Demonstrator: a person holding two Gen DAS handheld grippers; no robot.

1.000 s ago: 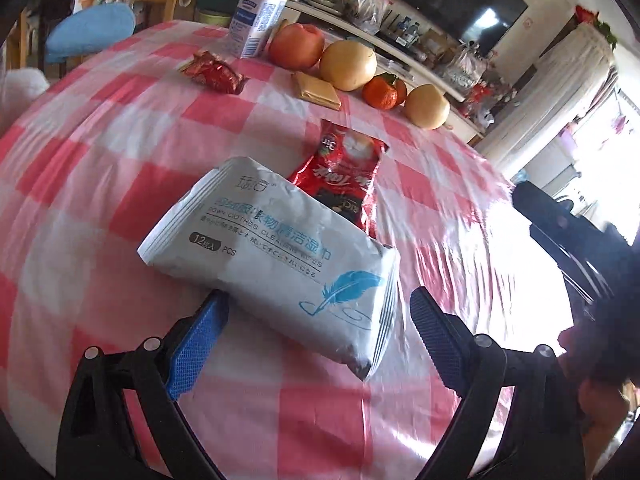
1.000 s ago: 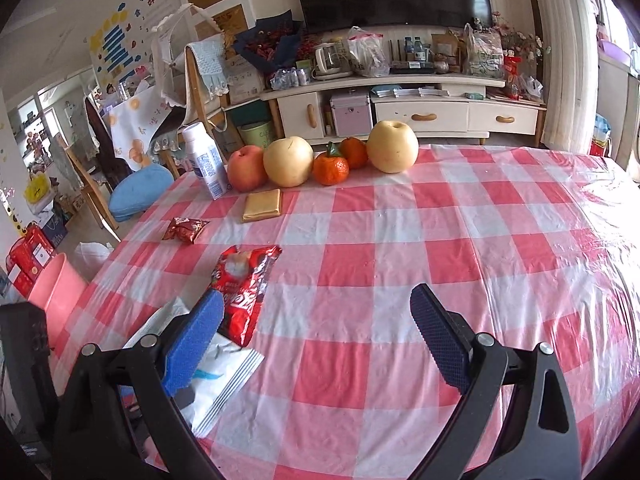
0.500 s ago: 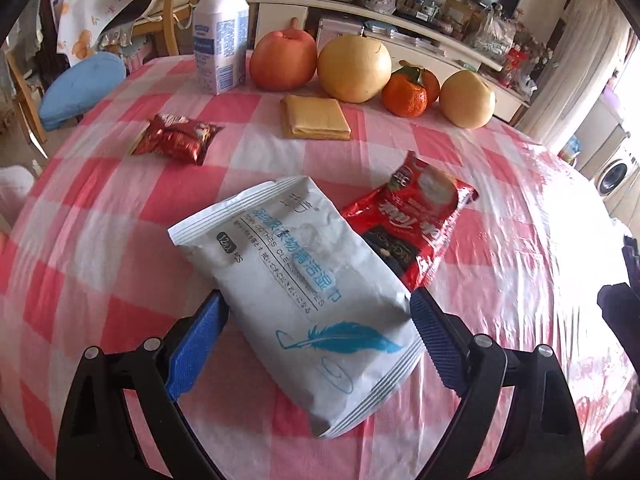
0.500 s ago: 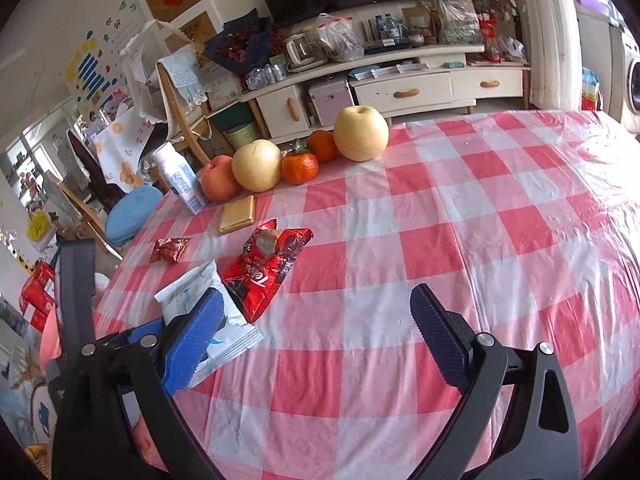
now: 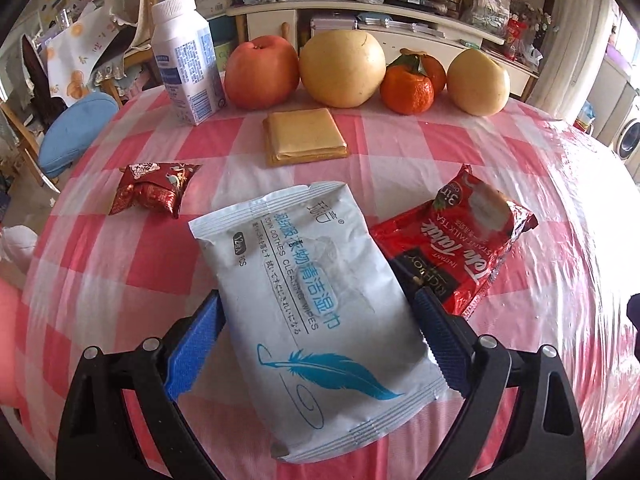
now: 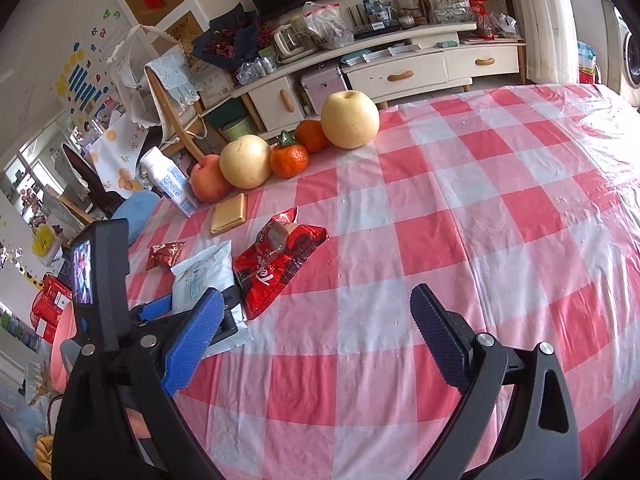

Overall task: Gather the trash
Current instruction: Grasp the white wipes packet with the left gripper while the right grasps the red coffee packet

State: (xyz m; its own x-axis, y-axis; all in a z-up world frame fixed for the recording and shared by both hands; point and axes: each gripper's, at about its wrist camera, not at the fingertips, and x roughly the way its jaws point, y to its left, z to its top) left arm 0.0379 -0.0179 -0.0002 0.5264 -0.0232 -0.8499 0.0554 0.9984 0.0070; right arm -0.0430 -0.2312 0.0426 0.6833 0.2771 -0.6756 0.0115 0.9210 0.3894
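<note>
A white wet-wipe packet (image 5: 316, 300) with a blue feather lies on the red-checked tablecloth (image 5: 100, 264). My left gripper (image 5: 316, 344) is open, its blue fingers on either side of the packet's near half. A red milk-tea packet (image 5: 460, 248) lies just right of it, a small red wrapper (image 5: 152, 190) to the far left, and a flat gold packet (image 5: 306, 136) behind. My right gripper (image 6: 316, 340) is open and empty above bare cloth. The right wrist view shows the wipe packet (image 6: 204, 276), tea packet (image 6: 276, 264) and the left gripper's body (image 6: 100, 272).
At the table's far edge stand a white bottle (image 5: 186, 60), a red apple (image 5: 262, 72), two yellow pears (image 5: 342, 68), and tangerines (image 5: 408, 88). A chair with a blue cushion (image 5: 72, 132) is beyond the left edge. A cabinet (image 6: 400, 76) stands behind.
My left gripper has moved forward over the table, so its fingers now straddle the wipe packet. The right gripper has tilted and shifted slightly, still over bare cloth.
</note>
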